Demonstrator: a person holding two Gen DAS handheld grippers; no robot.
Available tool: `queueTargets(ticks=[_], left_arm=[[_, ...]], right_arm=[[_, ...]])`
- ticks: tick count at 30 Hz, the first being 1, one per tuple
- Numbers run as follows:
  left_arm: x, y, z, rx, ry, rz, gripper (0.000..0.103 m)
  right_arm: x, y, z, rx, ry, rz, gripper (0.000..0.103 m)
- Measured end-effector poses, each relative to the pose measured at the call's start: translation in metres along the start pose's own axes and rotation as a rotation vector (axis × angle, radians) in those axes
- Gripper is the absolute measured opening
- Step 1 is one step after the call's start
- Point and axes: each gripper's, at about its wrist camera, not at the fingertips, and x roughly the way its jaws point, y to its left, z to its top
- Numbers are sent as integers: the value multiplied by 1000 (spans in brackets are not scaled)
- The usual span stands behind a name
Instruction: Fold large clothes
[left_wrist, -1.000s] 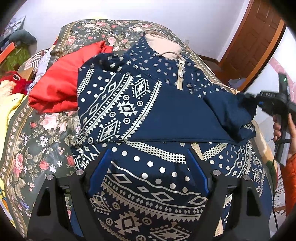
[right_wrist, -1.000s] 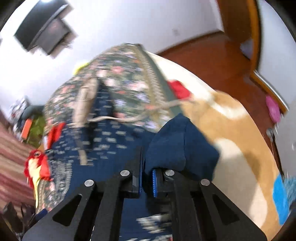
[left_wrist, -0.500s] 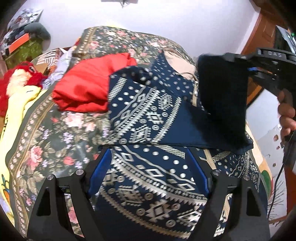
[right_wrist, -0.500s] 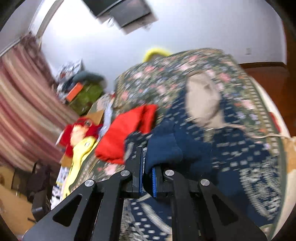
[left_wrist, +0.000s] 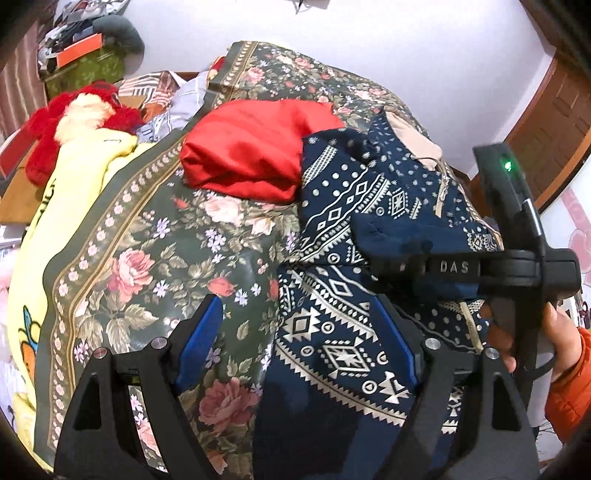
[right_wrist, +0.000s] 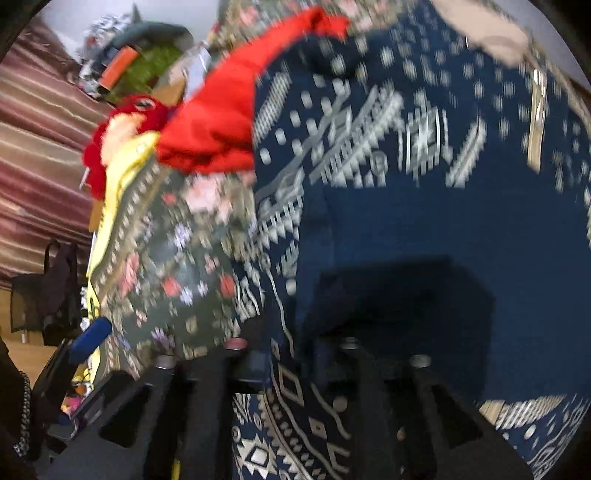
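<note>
Lying spread over the floral bedspread (left_wrist: 155, 236), the navy patterned garment (left_wrist: 332, 332) has one plain navy sleeve (left_wrist: 391, 236) brought across its chest. The right tool (left_wrist: 384, 264) is low over that sleeve and its jaws are opening; in the right wrist view the cloth near the tips is dark and blurred, so I cannot tell whether any fabric is caught between them. If a pad drags a fold as the tool lifts away, the sleeve could slide back off the body and undo the fold. The left tool (left_wrist: 295, 354) hangs with its jaws wide apart and nothing in them, straddling the garment's left edge, so nothing pins the cloth against such a tug. The folded red cloth (left_wrist: 251, 162) touches the garment's far corner and could be swept up in a later fold.
</note>
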Motion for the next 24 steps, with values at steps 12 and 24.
queueTargets(ticks=[12,24], left_arm=[[20,-19,0,26,46,-1,81],[60,-89,17,186,74,-4,81]], right_arm=[[-88,-26,-16,-82,-143,-22,60],[-163,-152,-38,69,-347,-304,66]])
